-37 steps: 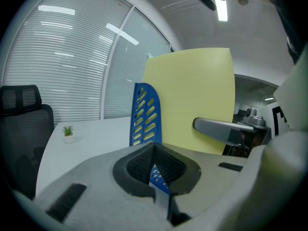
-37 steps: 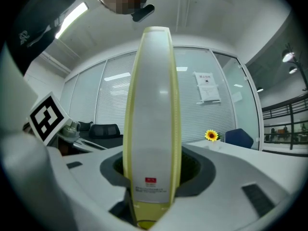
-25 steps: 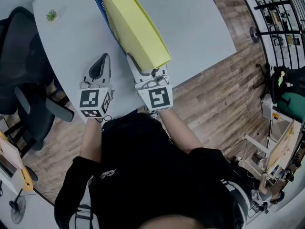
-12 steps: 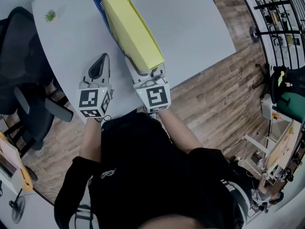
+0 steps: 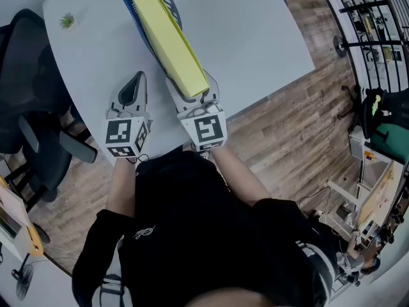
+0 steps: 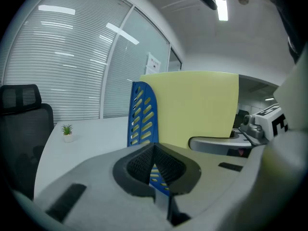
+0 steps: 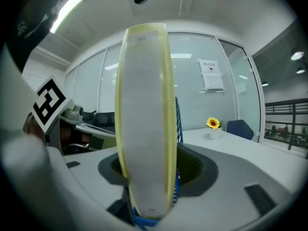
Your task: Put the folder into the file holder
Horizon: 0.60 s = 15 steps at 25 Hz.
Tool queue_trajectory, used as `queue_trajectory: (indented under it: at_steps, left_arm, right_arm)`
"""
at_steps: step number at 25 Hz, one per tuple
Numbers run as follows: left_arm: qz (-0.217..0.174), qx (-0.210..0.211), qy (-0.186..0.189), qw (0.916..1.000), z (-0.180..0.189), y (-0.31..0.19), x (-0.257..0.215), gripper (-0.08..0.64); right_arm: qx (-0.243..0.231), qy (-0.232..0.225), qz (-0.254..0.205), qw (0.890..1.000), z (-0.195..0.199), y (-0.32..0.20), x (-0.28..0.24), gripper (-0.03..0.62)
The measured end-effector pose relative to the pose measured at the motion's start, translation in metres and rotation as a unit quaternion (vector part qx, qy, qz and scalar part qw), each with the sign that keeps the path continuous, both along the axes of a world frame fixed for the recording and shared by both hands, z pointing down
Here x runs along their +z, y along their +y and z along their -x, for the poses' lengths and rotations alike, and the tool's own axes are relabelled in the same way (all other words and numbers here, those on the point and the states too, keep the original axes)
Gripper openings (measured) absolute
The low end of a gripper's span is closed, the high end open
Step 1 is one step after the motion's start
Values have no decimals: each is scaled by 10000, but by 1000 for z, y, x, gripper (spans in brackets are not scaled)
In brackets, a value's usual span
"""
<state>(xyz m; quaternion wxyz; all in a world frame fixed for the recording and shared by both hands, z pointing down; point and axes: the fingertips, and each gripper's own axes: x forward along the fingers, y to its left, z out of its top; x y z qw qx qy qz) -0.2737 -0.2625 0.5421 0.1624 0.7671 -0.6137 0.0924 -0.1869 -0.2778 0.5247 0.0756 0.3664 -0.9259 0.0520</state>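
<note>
A thick yellow folder (image 5: 169,40) stands on edge inside the blue slotted file holder (image 5: 132,13) on the white table (image 5: 255,37). Its near end lies between the fingers of my right gripper (image 5: 192,94). Those jaws are opening, and in the right gripper view dark gaps show on both sides of the folder's spine (image 7: 144,119), above the holder's blue base (image 7: 144,221). My left gripper (image 5: 134,85) rests on the table left of the folder, shut and empty. From the left gripper view the folder's broad side (image 6: 202,109) rises beside the holder's wall (image 6: 142,114).
A tiny potted plant (image 5: 68,22) sits at the table's far left corner. A black office chair (image 5: 25,94) stands left of the table. A small sunflower pot (image 7: 212,124) stands on another table beyond. The table's near edge (image 5: 268,94) runs just right of my right gripper.
The folder has dropped lower into the blue holder and looks smaller and farther from the head camera. My right gripper shifted slightly left with it. The left gripper stayed put.
</note>
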Motion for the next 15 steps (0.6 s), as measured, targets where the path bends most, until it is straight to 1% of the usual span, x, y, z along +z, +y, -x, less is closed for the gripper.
queue_trajectory:
  at_steps: [8, 15]
  left_arm:
    - [1, 19, 18, 10000, -5, 5, -1, -2]
    - [55, -27, 69, 10000, -12, 16, 1, -2]
  right_arm:
    - [-33, -20, 115, 9999, -2, 6, 2, 245]
    - [-93, 75, 217, 9997, -10, 17, 7, 267]
